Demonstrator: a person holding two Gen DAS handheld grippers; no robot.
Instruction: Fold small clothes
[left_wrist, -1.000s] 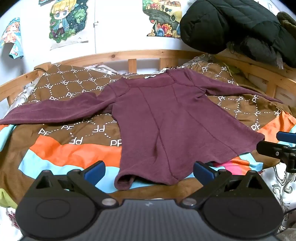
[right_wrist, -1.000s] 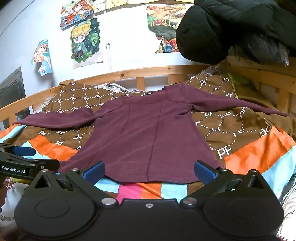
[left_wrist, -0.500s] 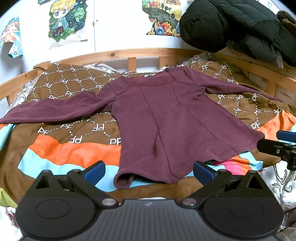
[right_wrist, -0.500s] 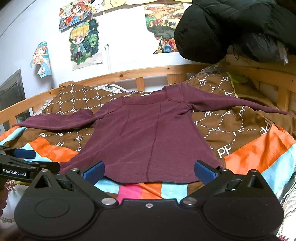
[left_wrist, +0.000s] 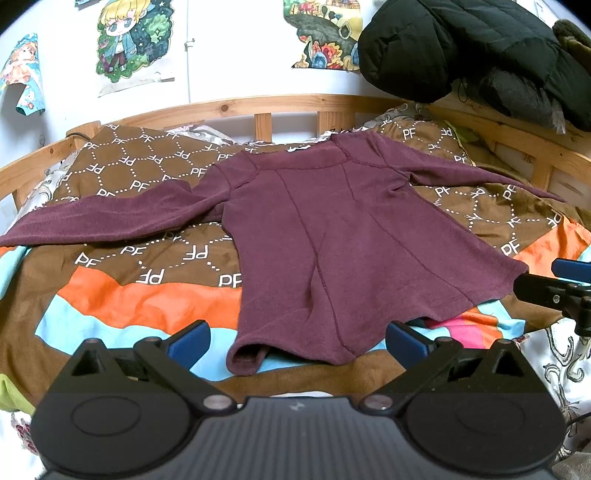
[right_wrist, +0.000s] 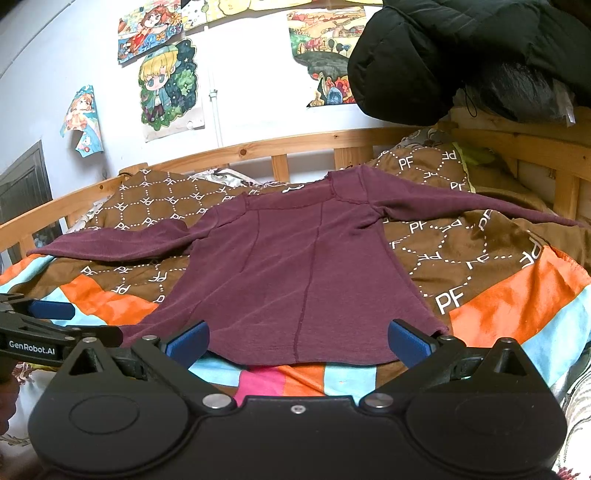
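A small maroon long-sleeved top (left_wrist: 332, 236) lies flat on the patterned blanket (left_wrist: 140, 302), collar far, hem near, both sleeves spread out sideways. It also shows in the right wrist view (right_wrist: 295, 266). My left gripper (left_wrist: 297, 341) is open and empty, just short of the hem's left corner. My right gripper (right_wrist: 297, 341) is open and empty, just short of the hem's right part. The right gripper also shows at the right edge of the left wrist view (left_wrist: 554, 284), and the left gripper at the left edge of the right wrist view (right_wrist: 37, 325).
A wooden bed rail (left_wrist: 266, 103) runs along the far side and right. A black puffy jacket (left_wrist: 461, 48) hangs over the rail at the upper right. Posters (right_wrist: 166, 85) hang on the white wall. White patterned bedding (left_wrist: 554, 362) lies at the near right.
Both views have risen slightly, so the top sits a little lower and farther in frame. The top has not moved and both grippers stay open.
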